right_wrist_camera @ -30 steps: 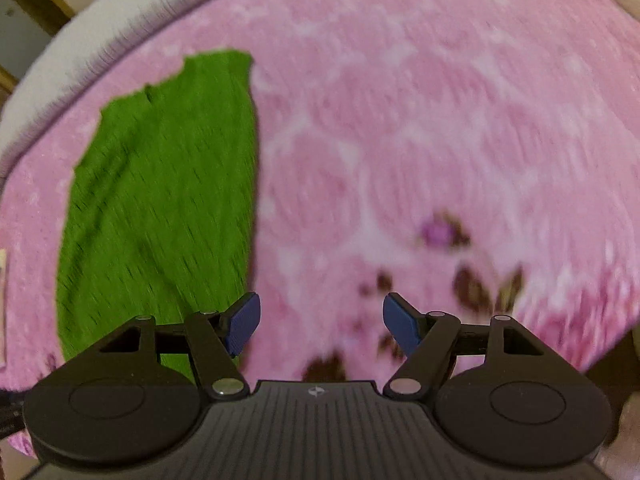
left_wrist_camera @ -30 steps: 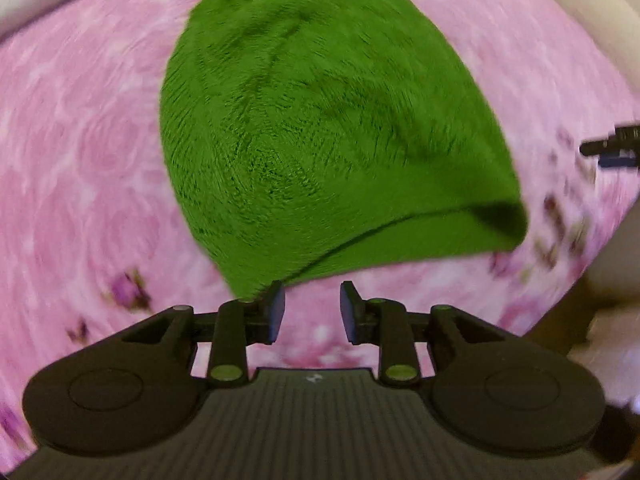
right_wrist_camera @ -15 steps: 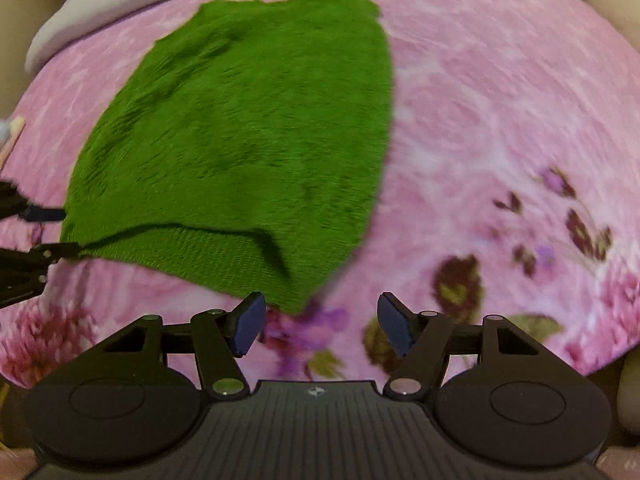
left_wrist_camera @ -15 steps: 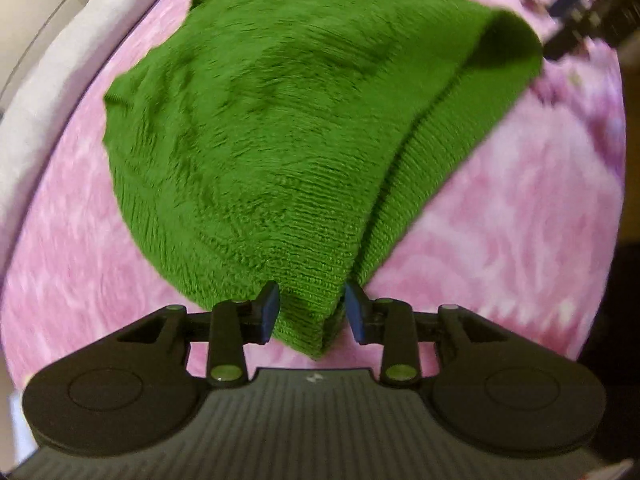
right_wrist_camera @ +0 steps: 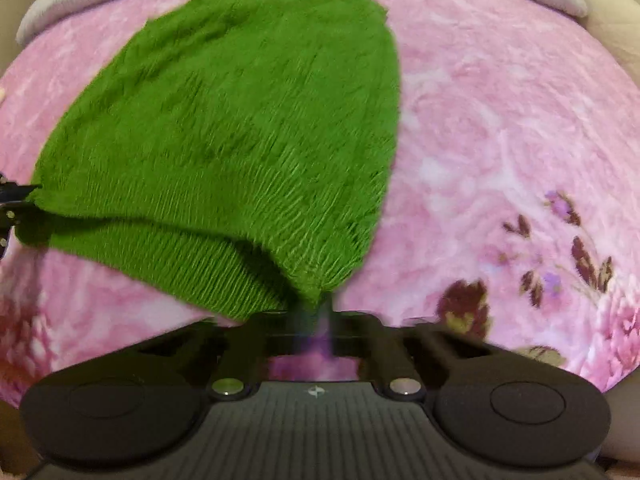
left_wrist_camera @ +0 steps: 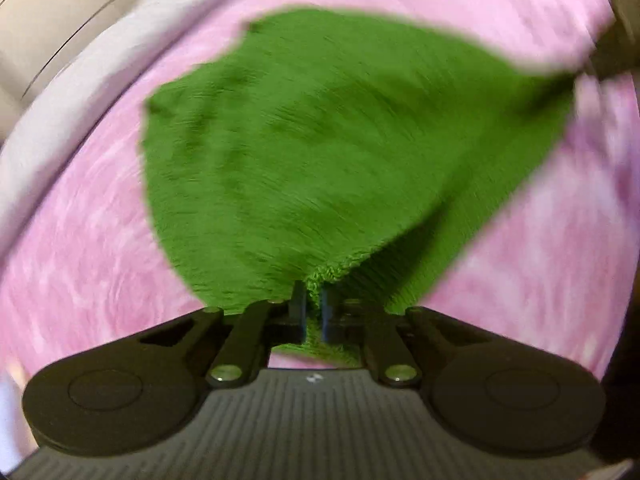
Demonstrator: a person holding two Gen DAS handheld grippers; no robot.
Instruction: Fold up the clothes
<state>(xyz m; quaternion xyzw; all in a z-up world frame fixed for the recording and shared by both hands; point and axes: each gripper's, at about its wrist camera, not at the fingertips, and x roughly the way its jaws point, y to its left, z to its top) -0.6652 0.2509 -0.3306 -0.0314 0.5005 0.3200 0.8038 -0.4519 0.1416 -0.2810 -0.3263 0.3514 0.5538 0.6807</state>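
Note:
A green knitted garment [left_wrist_camera: 320, 152] lies spread on a pink flowered blanket [left_wrist_camera: 88, 248]. My left gripper [left_wrist_camera: 314, 304] is shut on its near hem corner, with green knit bunched between the fingers. In the right wrist view the same garment [right_wrist_camera: 240, 120] stretches away to the upper left. My right gripper [right_wrist_camera: 316, 312] is shut on the other hem corner, which is lifted off the blanket. The ribbed hem hangs between both grippers. The left gripper's tip [right_wrist_camera: 10, 200] shows at the left edge of the right wrist view.
The pink blanket [right_wrist_camera: 500, 140] carries dark flower prints [right_wrist_camera: 560, 240] to the right of the garment. A grey-white bed edge [left_wrist_camera: 52, 92] runs along the far left, and a pale pillow or cushion [right_wrist_camera: 612, 12] sits at the far right.
Both grippers went from open to shut, each closing on a hem corner of the green garment. The hem now lifts off the blanket between them.

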